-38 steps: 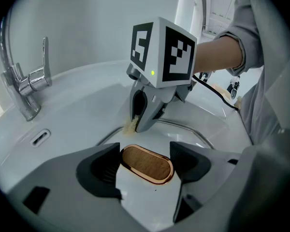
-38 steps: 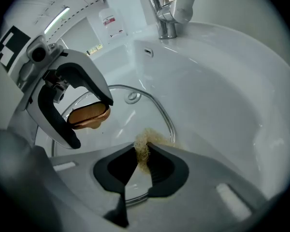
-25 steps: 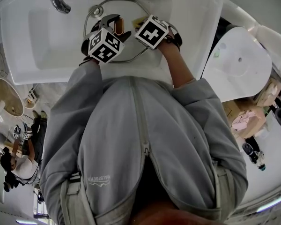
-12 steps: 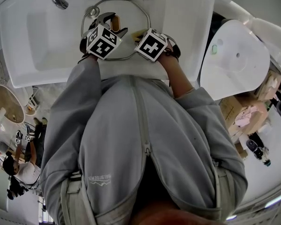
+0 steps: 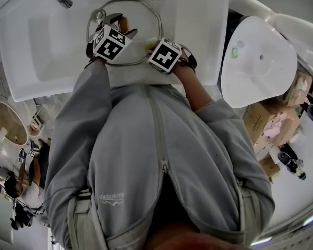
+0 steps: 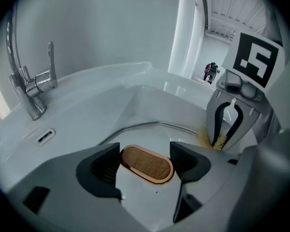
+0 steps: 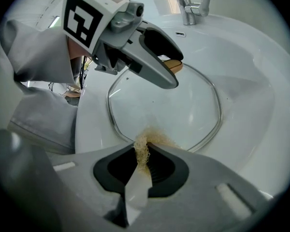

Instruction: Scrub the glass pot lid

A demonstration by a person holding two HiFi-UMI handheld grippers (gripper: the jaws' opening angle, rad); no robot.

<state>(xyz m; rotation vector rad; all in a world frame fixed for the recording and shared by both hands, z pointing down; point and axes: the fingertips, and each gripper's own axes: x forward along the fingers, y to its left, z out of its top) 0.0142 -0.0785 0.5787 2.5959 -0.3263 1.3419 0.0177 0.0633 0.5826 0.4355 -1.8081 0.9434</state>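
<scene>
Standing at a white sink [image 5: 47, 51], one gripper in each hand. Down in the basin, knob upward: the glass lid [image 7: 183, 110], metal-rimmed, lying well forward of the tap [image 6: 31, 86] on the back ledge.

Held at its centre by the left gripper [image 6: 145, 161]. Jaws spread only as wide as the oval knob [image 6: 146, 164], one dark pad against each side of it. Between the pads, the knob's brown top with its coppery edge. From the right gripper's camera, seen reaching in over the lid from the left, tips down at the knob.

Pinched in the right gripper [image 7: 144, 161]: a yellowish fibrous scrubber [image 7: 142, 149]. Jaws almost fully together on it, with just a tuft poking out past the tips and a white strip running back between the pads. Pressed onto the glass just inside the lid's near rim, on the side toward the body, the yellowish fibres spreading a little where they meet the surface. Kept apart from the knob and to the right of it in the head view.

Filling most of the head view: a grey zipped jacket [image 5: 156, 155] and its sleeves. To the right of the sink, another white fixture [image 5: 258, 61]. At bottom left, small and far off, another person [image 5: 26, 191].
</scene>
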